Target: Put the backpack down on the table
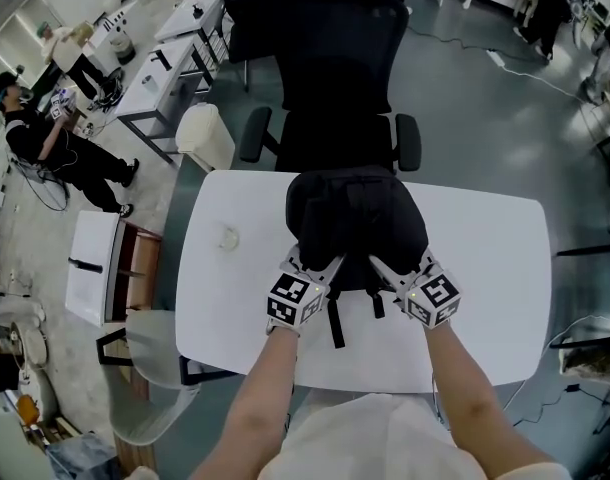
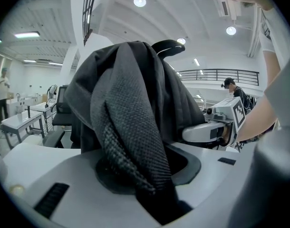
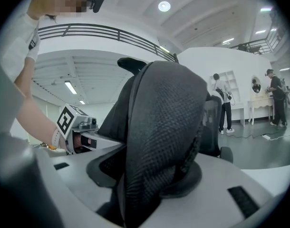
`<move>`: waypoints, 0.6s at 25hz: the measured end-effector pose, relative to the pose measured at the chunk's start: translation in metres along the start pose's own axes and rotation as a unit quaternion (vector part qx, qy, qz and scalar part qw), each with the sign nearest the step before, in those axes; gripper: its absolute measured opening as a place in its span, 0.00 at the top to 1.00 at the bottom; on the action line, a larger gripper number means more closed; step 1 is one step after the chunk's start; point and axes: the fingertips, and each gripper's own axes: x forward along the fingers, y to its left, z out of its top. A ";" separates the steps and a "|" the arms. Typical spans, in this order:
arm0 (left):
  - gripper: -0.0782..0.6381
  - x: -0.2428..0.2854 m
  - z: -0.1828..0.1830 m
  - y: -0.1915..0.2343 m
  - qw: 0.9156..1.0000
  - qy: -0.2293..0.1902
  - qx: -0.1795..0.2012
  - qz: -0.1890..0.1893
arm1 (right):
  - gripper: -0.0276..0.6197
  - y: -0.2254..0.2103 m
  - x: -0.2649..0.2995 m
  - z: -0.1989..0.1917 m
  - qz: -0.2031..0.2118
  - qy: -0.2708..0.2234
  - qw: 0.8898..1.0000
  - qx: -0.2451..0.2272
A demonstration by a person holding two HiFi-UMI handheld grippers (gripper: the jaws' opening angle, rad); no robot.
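Backpack [image 1: 355, 218] on table [image 1: 485, 268] far edge: soft, probably light. Left gripper [image 1: 313, 266], right gripper [image 1: 400, 268] parted, padded straps [image 2: 130, 141] loose between jaws; best handholds.

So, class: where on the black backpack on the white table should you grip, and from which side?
Probably the two padded shoulder straps, from the near side: the backpack sits with its strap side facing that way, and each strap fits between jaws.
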 end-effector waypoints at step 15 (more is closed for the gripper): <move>0.58 -0.012 -0.006 0.004 0.999 -0.007 -0.021 0.046 | 0.53 -0.004 -0.009 0.002 -0.021 0.015 1.000 0.010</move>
